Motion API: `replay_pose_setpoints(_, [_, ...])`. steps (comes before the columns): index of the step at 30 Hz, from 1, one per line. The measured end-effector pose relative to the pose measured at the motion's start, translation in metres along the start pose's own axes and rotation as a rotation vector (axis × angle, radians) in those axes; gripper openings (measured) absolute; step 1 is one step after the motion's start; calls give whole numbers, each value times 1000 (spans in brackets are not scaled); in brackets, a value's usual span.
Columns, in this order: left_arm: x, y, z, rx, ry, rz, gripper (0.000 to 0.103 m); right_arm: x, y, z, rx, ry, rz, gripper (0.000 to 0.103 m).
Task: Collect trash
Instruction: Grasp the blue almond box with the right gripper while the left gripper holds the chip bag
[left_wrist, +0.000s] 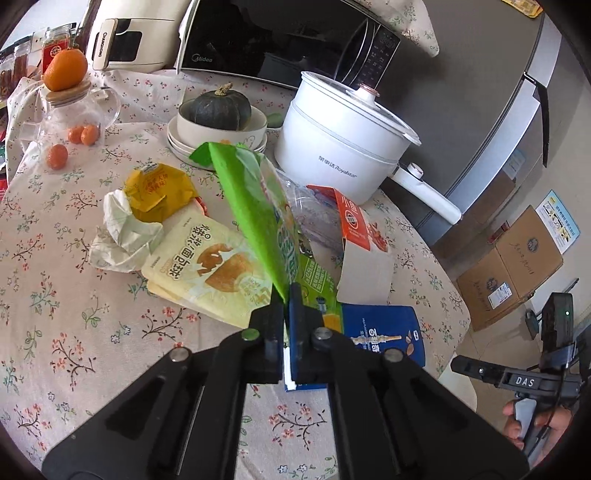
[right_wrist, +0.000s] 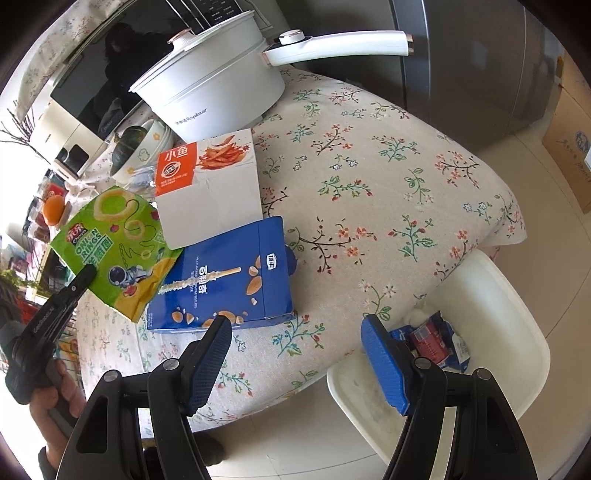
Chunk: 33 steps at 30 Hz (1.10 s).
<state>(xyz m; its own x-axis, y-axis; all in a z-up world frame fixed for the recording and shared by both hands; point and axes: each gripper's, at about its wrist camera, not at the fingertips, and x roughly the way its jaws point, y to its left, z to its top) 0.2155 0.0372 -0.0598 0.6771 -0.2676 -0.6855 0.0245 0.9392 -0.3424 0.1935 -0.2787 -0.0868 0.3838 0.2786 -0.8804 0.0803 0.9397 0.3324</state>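
Left wrist view: left tongs (left_wrist: 286, 295) clamped on the lower corner of the green onion-rings bag (left_wrist: 255, 206), lifted edge-on and tilted away over the clutter, probably to clear the other wrappers before carrying it off. Beneath and beside it on the floral bench (left_wrist: 74, 314): a pale yellow bread bag (left_wrist: 207, 273), a crumpled white paper wrapper (left_wrist: 118, 232) with a yellow wrapper (left_wrist: 159, 188) against it, an orange-and-white fish-snack box (left_wrist: 362, 236) and a blue biscuit box (left_wrist: 384, 339) just right of the tongs. Further back, clearly not trash: white Royalstar pot (left_wrist: 343, 147), green squash in stacked bowls (left_wrist: 221, 110), Midea microwave (left_wrist: 288, 37). Right tongs (left_wrist: 465, 363) low at the right edge, off the bench.

Right wrist view: right tongs (right_wrist: 297, 332) spread wide, holding nothing, hovering over the bench's near edge. Blue biscuit box (right_wrist: 229, 280) just ahead of the left pad, apparently the nearest next pick. Onion-rings bag (right_wrist: 118, 243) up at left, pinched at its lower corner by the left tongs (right_wrist: 88, 271), overlapping the blue box's corner in this view. Fish-snack box (right_wrist: 210, 188) behind the blue box. White bin (right_wrist: 491, 332) on the floor below the bench edge, right beneath the right pad, already holding a blue-and-red wrapper (right_wrist: 436, 339) — seemingly set there so trash drops straight off the bench.
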Motion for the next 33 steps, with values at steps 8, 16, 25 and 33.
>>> replay_pose_setpoints(8, [-52,8,-1,71,-51,10,2,29,-7,13,79,6,106,73])
replay_pose_setpoints(16, [-72,26,-8,104,-57,45,2,57,-1,20,116,26,195,58])
replay_pose_setpoints(25, [-87,49,-9,81,-76,72,2,52,19,20,105,-7,273,6])
replay_pose_setpoints(33, [-101,41,-5,79,-124,34,2,-13,50,18,-12,-129,306,2])
